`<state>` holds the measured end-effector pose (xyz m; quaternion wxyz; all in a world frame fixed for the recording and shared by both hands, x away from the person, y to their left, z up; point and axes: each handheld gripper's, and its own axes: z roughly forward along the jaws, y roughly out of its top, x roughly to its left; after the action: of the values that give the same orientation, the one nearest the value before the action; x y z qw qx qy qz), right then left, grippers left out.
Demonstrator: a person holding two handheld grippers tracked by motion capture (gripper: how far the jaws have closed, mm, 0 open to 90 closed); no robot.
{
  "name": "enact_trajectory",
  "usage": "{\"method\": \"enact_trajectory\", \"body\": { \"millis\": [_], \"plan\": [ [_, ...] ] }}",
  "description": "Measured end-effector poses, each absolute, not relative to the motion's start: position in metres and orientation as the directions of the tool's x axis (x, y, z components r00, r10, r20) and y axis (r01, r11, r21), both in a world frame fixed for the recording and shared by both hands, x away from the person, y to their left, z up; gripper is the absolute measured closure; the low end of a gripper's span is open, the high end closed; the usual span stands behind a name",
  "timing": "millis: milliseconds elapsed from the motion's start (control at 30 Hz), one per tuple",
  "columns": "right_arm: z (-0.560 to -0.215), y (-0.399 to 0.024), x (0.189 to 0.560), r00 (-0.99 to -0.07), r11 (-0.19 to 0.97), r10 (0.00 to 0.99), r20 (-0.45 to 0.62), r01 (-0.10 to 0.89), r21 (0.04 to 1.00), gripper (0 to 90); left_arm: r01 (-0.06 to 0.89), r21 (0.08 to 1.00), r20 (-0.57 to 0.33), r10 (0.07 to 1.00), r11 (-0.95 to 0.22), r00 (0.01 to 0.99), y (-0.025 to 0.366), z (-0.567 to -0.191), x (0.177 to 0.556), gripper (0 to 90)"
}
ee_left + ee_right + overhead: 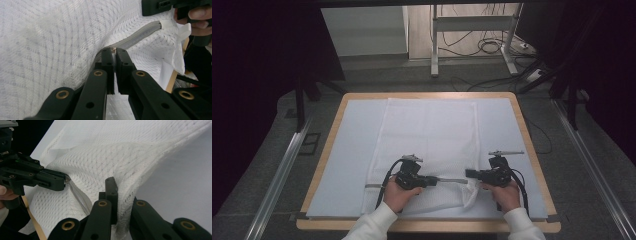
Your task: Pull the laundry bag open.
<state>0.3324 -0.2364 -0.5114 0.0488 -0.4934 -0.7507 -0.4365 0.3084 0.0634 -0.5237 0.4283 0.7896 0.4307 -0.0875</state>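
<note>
A white mesh bag (427, 145) lies flat on the table (332, 130), with its zipper (140, 37) along the near edge. The left gripper (114, 51) is closed on the zipper pull (114, 49). The right gripper (122, 192) pinches the mesh at the bag's near right corner.

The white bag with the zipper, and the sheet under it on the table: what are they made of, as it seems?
The white bag looks like soft synthetic mesh: an open diamond weave, slightly see-through, matte, folding easily where the left gripper and right gripper pinch it. Its zipper tape seems smooth grey fabric. The sheet looks like pale matte foam or plastic; I cannot tell which.
</note>
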Motion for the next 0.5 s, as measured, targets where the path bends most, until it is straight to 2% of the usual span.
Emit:
{"method": "enact_trajectory", "body": {
  "millis": [500],
  "plan": [
    [-0.512, -0.237, 0.332, -0.507, 0.127, 0.695, 0.509, 0.784, 0.608, 88.3, 0.764, 0.595, -0.513, 0.614, -0.248, 0.599, 0.077, -0.523, 0.307, 86.5]
  ]
}}
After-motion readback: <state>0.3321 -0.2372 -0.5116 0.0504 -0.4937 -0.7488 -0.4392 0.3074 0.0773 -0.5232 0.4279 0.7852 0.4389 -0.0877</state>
